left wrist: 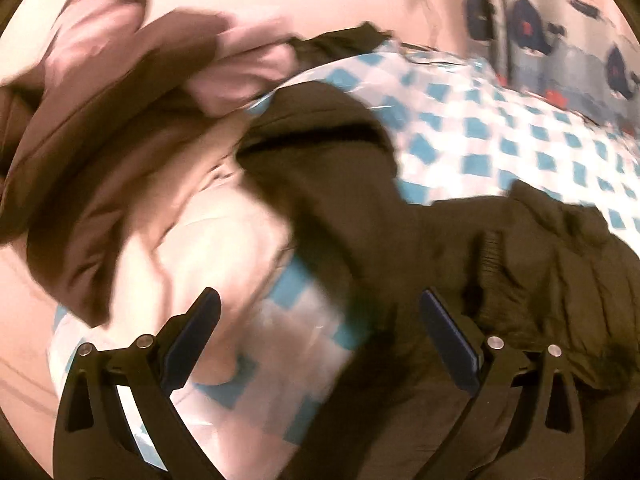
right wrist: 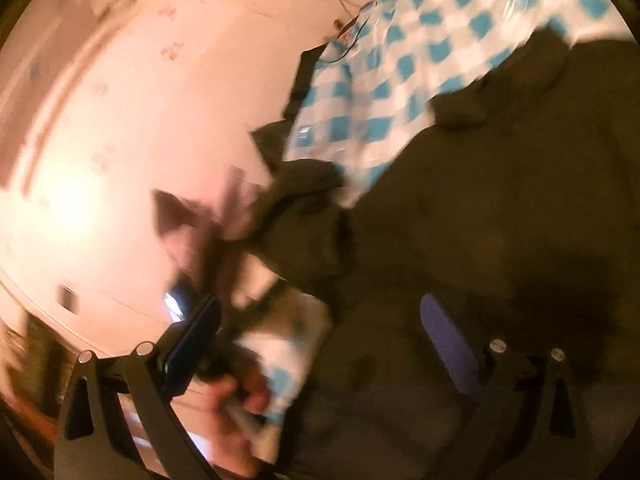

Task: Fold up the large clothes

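Observation:
A large dark olive jacket (left wrist: 400, 248) lies crumpled on a blue-and-white checked sheet (left wrist: 500, 128); its ribbed cuff (left wrist: 492, 264) shows at right. My left gripper (left wrist: 320, 312) is open and empty just above the jacket's near part. In the right wrist view the same jacket (right wrist: 500, 220) fills the right half. My right gripper (right wrist: 320, 320) is open and empty over its edge. Both views are blurred.
A brown and pink pile of clothes (left wrist: 120, 128) lies at the left on the sheet. A patterned curtain (left wrist: 540, 32) hangs at the back right. A pale wall (right wrist: 140, 100) and the person's hand holding the other gripper (right wrist: 236, 404) show in the right wrist view.

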